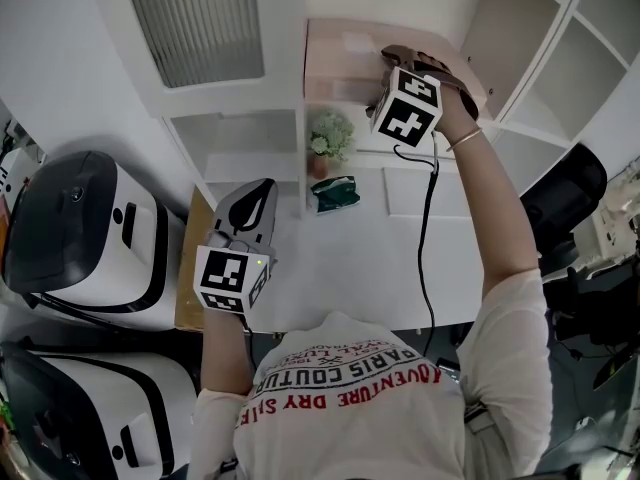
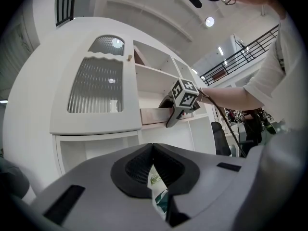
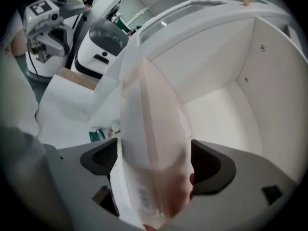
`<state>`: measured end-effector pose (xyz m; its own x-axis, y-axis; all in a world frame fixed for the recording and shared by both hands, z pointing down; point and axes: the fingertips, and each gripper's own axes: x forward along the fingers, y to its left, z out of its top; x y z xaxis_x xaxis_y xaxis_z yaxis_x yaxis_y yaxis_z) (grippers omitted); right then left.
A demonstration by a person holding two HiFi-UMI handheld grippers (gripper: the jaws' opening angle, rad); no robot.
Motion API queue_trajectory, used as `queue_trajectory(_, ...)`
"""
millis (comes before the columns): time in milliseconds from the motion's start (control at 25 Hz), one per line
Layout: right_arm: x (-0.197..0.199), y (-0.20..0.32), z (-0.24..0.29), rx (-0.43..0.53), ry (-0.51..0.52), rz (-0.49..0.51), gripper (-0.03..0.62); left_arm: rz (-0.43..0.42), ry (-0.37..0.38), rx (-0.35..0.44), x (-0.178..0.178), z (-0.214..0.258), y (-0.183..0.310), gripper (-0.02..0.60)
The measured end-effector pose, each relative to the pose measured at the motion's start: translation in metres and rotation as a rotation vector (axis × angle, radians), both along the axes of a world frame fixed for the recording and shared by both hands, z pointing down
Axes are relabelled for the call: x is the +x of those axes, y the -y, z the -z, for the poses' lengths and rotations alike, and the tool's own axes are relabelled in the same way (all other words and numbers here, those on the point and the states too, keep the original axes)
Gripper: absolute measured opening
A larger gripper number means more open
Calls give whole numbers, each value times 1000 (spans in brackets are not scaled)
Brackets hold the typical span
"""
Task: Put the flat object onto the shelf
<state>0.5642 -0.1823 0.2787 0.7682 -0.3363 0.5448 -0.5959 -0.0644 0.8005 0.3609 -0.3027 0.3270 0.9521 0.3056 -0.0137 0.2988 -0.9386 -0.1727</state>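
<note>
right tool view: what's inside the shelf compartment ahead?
Only the flat pink object, on edge between the right tool's open jaws, reaches into the shelf compartment. White back wall and floor show; the object hides the compartment's left side.

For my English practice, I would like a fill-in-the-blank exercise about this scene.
1. The jaws of the right hand-held gripper stand ___, with the flat object between them.
2. The jaws of the left hand-held gripper are ___.
3. The pack beside the potted plant is ___ in colour.
Missing words: open; shut; green.
</note>
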Motion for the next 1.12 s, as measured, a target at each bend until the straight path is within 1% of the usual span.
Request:
queue_trajectory(120, -25, -1, 12, 74, 12, 8, 492, -6, 0, -3, -8, 1, -2, 14)
queue_trajectory(160, -32, -4, 16, 91, -6, 7, 483, -10, -1, -5, -11, 2, -3, 14)
queue_trajectory(200, -39, -7, 21, 115, -33, 4, 455, -16, -2, -6, -14, 2, -5, 14)
queue_trajectory(240, -45, -11, 26, 150, -66, -5, 389, -23, -1, -6, -18, 2, -7, 14)
queue_trajectory(280, -50, -16, 31, 194, -100, -19, 264, -31, 1, -5, -22, 2, -9, 14)
queue_trajectory(320, -54, -22, 35, 239, -124, -36, 193, -39, 3, -5, -26, 1, -10, 14)
queue_trajectory(400, -63, -31, 36, 307, -139, -66, 178, -52, 8, -5, -33, 0, -11, 14)
queue_trajectory(560, -82, -42, 34, 424, -156, -111, 68, -65, 7, -14, -43, 1, -12, 14)
queue_trajectory(680, -99, -42, 30, 533, -148, -126, 44, -79, 8, -20, -47, 2, -15, 14)
queue_trajectory(920, -143, -45, 28, 811, -121, -116, 29, -86, -1, -29, -53, 8, -17, 14)
queue_trajectory(1000, -156, -48, 20, 877, -106, -115, 28, -84, -2, -30, -55, 9, -15, 14)
queue_trajectory(1120, -172, -54, 1, 946, -70, -108, 28, -74, -6, -33, -56, 11, -11, 14)
